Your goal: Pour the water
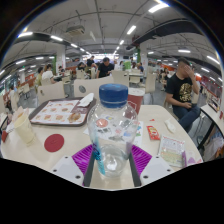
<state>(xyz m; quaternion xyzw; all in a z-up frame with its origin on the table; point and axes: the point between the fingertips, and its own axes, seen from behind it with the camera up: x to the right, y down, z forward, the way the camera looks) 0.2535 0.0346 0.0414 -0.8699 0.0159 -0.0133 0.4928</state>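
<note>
A clear plastic water bottle (112, 128) with a blue cap (113, 95) stands upright between my fingers, filling the middle of the gripper view. My gripper (112, 160) is shut on the bottle's lower part, and the purple pads (86, 157) press on it from both sides. Its round base shows just above the fingers, over the white table (40, 155). A clear plastic cup (172, 152) stands on the table to the right of the bottle, a little ahead of the right finger.
A tray (55, 112) with food lies on the table to the left, with a red round coaster (54, 143) in front of it. A red can (135, 102) and a small orange packet (152, 132) sit behind the bottle. A person in black (183, 90) sits at the right.
</note>
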